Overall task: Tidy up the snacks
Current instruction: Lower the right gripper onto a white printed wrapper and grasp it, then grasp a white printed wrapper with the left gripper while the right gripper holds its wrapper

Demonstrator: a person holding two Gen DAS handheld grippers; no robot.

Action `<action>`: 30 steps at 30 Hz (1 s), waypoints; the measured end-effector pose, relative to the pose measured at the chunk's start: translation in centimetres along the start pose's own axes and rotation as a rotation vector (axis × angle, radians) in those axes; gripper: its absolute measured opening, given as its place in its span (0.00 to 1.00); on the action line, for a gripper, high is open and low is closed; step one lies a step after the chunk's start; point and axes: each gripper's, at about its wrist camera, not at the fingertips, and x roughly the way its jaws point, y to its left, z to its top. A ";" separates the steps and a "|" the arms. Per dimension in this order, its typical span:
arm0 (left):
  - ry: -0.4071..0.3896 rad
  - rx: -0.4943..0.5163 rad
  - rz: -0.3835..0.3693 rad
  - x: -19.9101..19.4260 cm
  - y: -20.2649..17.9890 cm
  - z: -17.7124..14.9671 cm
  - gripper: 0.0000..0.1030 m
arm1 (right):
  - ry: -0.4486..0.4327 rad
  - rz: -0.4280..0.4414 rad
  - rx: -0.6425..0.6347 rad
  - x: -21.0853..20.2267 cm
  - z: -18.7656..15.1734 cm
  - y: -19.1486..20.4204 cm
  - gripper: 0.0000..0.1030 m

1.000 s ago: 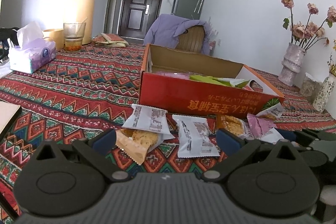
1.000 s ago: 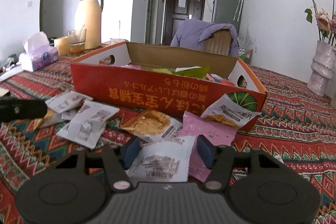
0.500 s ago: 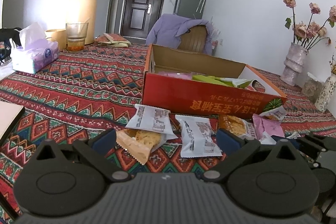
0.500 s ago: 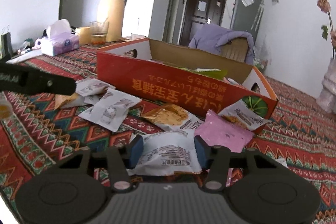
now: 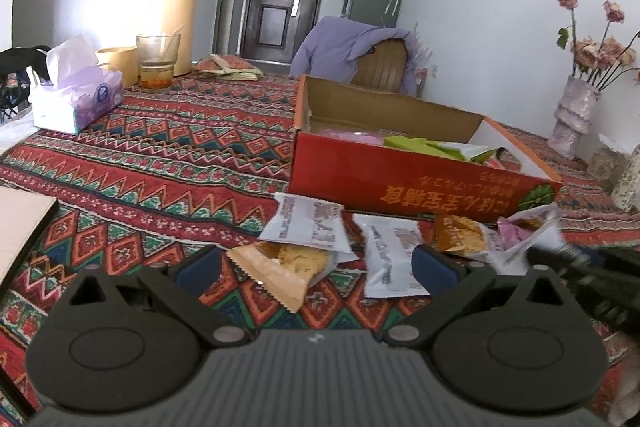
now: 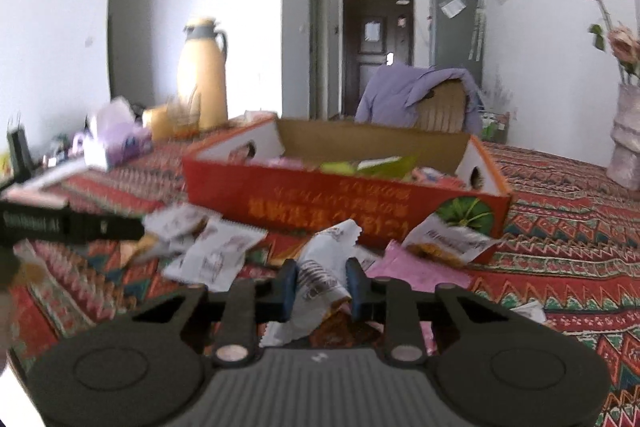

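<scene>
Since earlier, right gripper [image 6: 320,283] has been clamped on white packet [image 6: 320,277]; light, crinkly, best pinched mid-body.

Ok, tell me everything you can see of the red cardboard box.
The red cardboard box is a shallow open tray with plain brown inner walls, white end panels with cut-out handle holes, upside-down yellow lettering and a green pumpkin picture on its front. It sits flat on the patterned cloth, holding green and pink packets; loose snack packets lie against its front.
</scene>
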 end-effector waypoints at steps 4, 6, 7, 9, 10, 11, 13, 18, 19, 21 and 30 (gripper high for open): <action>0.032 0.007 0.031 0.9 0.5 0.7 1.00 | -0.051 -0.023 0.072 -0.9 0.7 -1.6 0.24; 0.043 0.016 0.047 1.4 0.5 1.2 1.00 | -0.064 -0.042 0.104 -1.0 1.0 -2.5 0.24; 0.047 0.023 0.054 1.7 0.4 1.5 1.00 | -0.069 -0.052 0.119 -1.1 1.1 -3.0 0.24; 0.059 0.029 0.071 2.3 0.2 1.9 1.00 | -0.076 -0.067 0.142 -1.2 1.2 -3.9 0.24; 0.063 0.030 0.068 2.7 0.1 2.2 1.00 | -0.082 -0.076 0.154 -1.2 1.3 -4.4 0.24; 0.069 0.035 0.069 3.0 -0.1 2.4 1.00 | -0.086 -0.082 0.167 -1.3 1.3 -4.9 0.24; 0.083 0.053 0.106 3.9 -0.6 3.0 1.00 | -0.090 -0.095 0.190 -1.3 1.4 -5.6 0.24; 0.133 0.071 0.160 6.4 -1.3 4.0 1.00 | -0.092 -0.104 0.217 -1.2 1.3 -6.6 0.24; 0.152 0.067 0.166 7.0 -1.3 4.2 0.98 | -0.091 -0.103 0.219 -1.1 1.3 -6.7 0.24; 0.191 0.047 0.168 8.0 -1.3 4.4 0.95 | -0.091 -0.099 0.222 -1.1 1.3 -6.8 0.24; 0.239 0.057 0.181 10.2 -2.0 4.2 0.64 | -0.092 -0.092 0.226 -0.8 1.3 -7.1 0.24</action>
